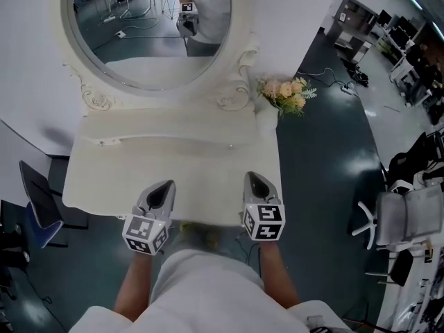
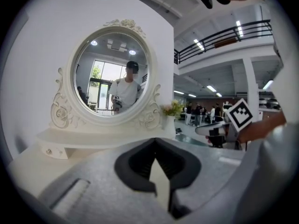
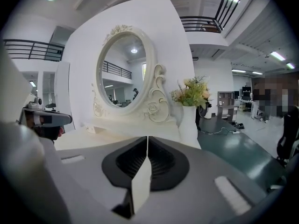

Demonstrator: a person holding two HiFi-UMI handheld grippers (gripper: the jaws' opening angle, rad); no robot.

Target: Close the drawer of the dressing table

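The white dressing table stands in front of me, with a round mirror at its back. Its low rear shelf has small knobs. No drawer front shows in any view; the table's near edge and my body hide that side. My left gripper hovers over the tabletop's front left, shut with nothing in it. My right gripper hovers over the front right, also shut and holding nothing. The two are level, about a shoulder's width apart.
A white vase of flowers sits at the table's back right corner. A blue chair stands left of the table, and a white office chair at far right. Dark green floor surrounds the table.
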